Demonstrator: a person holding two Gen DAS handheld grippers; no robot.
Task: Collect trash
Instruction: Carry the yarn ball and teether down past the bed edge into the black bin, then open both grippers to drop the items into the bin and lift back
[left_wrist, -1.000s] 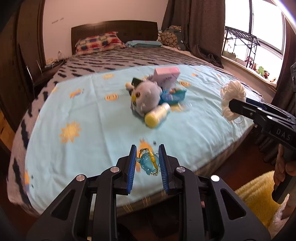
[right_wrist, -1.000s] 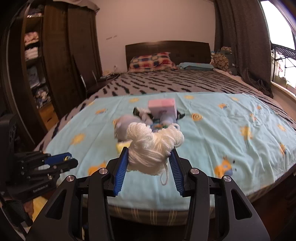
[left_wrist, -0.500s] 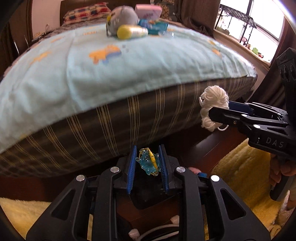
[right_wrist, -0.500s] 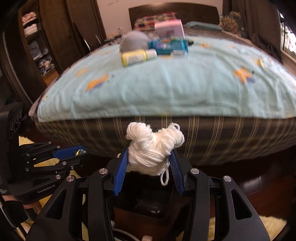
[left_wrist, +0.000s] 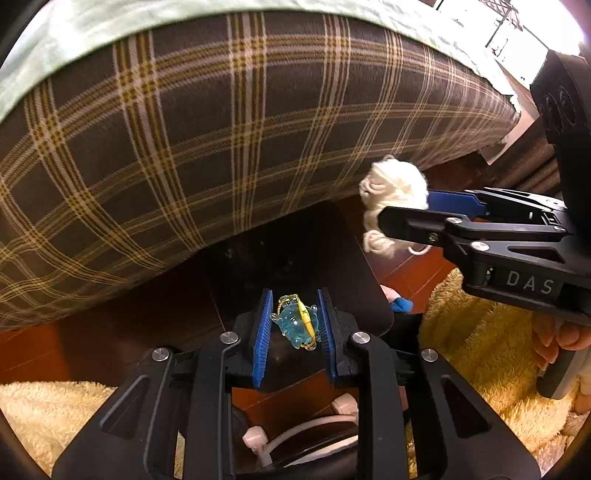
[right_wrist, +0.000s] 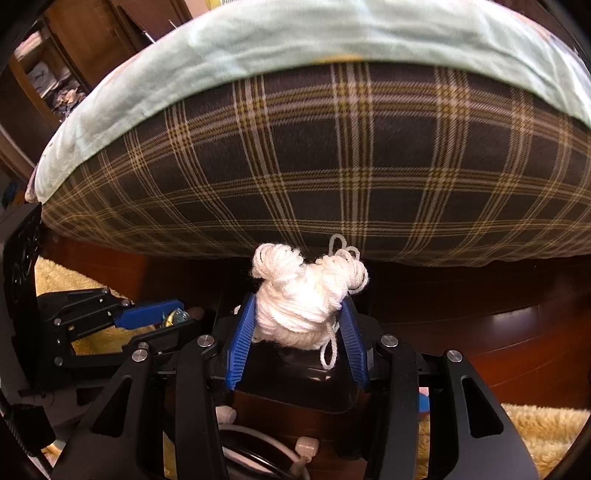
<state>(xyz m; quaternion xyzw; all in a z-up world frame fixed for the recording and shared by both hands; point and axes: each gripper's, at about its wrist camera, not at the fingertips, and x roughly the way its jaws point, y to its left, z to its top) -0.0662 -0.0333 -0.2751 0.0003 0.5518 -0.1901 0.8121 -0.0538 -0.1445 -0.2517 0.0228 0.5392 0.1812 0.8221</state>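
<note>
Two pieces are carried low beside the plaid bed side (left_wrist: 221, 129): the left gripper (left_wrist: 293, 321) pinches a blue wrapper (left_wrist: 295, 323), while the right gripper (right_wrist: 297, 321), jaws opening, holds white yarn (right_wrist: 303, 295), which may snag or miss the dark bin (left_wrist: 295, 258).

Plaid bed side (right_wrist: 332, 155) above red-brown wood floor (right_wrist: 517, 350), yellow shaggy rug (left_wrist: 480, 332).

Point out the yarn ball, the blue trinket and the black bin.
yarn ball (right_wrist: 299, 306), right wrist view, its middle.
blue trinket (left_wrist: 293, 321), left wrist view, its body.
black bin (left_wrist: 295, 254), left wrist view, its dark inside.
</note>
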